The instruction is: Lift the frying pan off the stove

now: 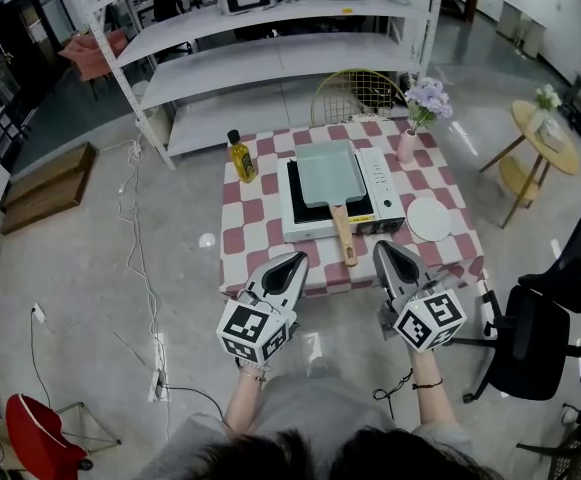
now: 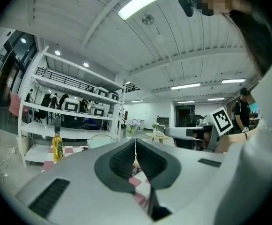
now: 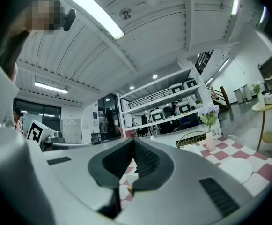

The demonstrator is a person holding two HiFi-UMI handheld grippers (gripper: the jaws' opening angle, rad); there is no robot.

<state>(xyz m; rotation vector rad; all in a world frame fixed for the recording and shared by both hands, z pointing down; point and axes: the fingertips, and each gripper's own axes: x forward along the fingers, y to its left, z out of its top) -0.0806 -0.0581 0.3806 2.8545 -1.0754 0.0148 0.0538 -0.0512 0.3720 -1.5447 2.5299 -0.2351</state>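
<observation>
**Pan on the stove, both grippers closed at the table edge**

The pale green rectangular frying pan (image 1: 326, 173) sits on the white tabletop stove (image 1: 385, 198), on the table with a red-and-white checked cloth (image 1: 260, 218). Its wooden handle (image 1: 343, 236) points to the near edge.

The left gripper (image 1: 297, 258) and the right gripper (image 1: 385, 248) hover there, apart from the pan, each with fingers pressed together on nothing.

A yellow oil bottle with a dark cap (image 1: 241, 157) stands left of the stove; its label is too small to read. A pink vase (image 1: 407, 146) holds purple flowers (image 1: 428, 98). A round white plate (image 1: 429, 219) lies just right of the stove.
</observation>
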